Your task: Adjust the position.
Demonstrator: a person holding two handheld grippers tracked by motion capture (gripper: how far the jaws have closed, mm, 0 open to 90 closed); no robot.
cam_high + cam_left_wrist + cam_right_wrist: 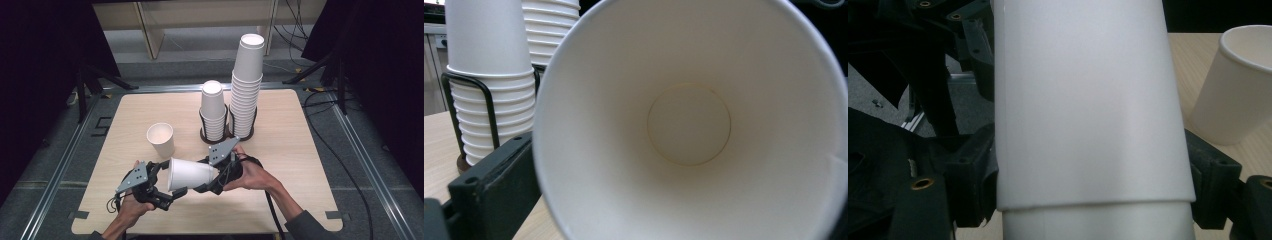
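Observation:
A white paper cup point(192, 174) lies on its side in the air over the front of the table, mouth toward the left. My right gripper point(202, 175) is shut on its narrow end; in the right gripper view both black jaws press the cup wall point(1083, 100) from either side. My left gripper point(169, 179) sits at the cup's mouth with its jaws spread around the rim. The left gripper view looks straight into the cup point(689, 125), with one black finger point(494, 185) just outside the rim, which stays round.
One more white cup point(161, 139) stands upright on the wooden table point(285, 150), left of centre. Behind it, a short stack point(213, 110) and a tall stack point(246, 85) of cups sit in black wire holders. Dark floor and cables surround the table.

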